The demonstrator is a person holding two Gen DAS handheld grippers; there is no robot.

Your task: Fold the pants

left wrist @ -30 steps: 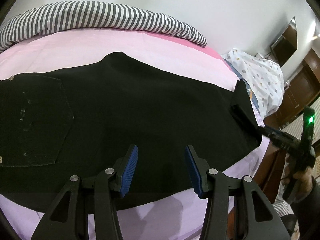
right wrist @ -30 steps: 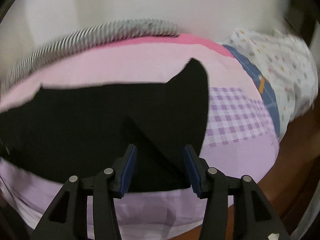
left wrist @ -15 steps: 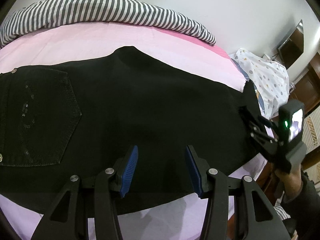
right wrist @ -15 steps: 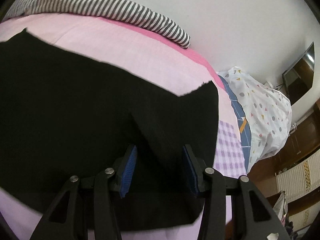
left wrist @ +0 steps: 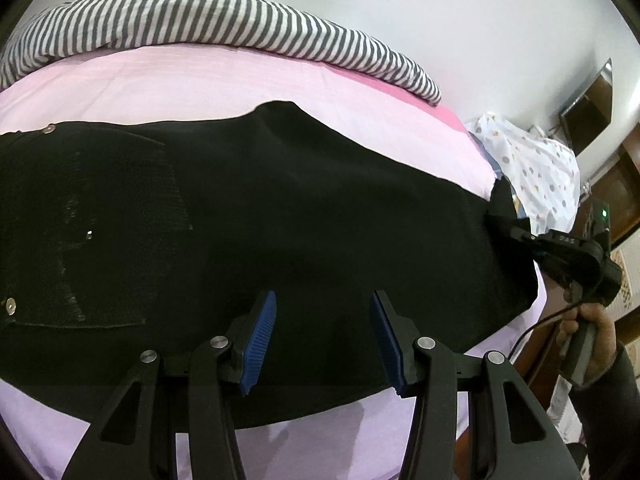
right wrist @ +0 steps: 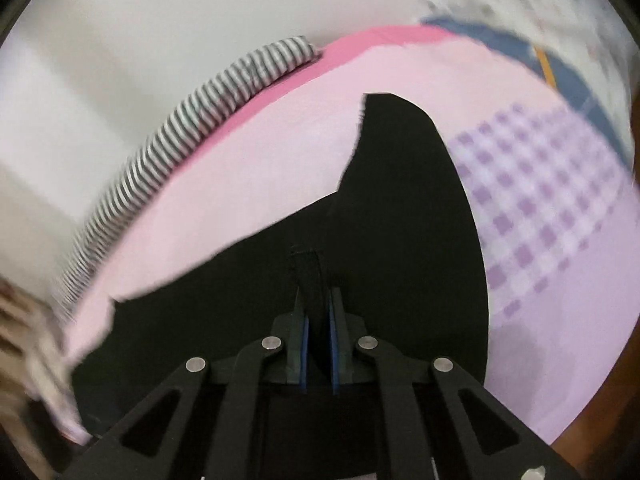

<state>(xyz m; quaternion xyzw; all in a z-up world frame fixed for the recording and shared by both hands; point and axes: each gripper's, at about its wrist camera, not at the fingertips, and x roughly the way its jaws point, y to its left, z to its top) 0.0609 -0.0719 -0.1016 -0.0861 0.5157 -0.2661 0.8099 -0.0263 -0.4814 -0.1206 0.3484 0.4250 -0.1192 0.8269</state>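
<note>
Black pants (left wrist: 300, 216) lie flat across the pink bed sheet (left wrist: 200, 80), back pocket at the left, legs running right. My left gripper (left wrist: 322, 320) is open and hovers just above the pants' near edge, holding nothing. My right gripper (right wrist: 316, 312) is shut on the hem end of the pants (right wrist: 400, 216), with black cloth pinched between its blue pads. It also shows in the left wrist view (left wrist: 508, 226) at the pants' right end.
A striped grey-and-white pillow (left wrist: 200, 28) lies along the far edge by the white wall. A white dotted cloth (left wrist: 536, 168) lies at the right end of the bed. Wooden furniture (left wrist: 616, 184) stands beyond the bed's right edge.
My right gripper has closed on the pants' hem end; it was open over the cloth before. The left gripper stays open and moved slightly closer over the pants.
</note>
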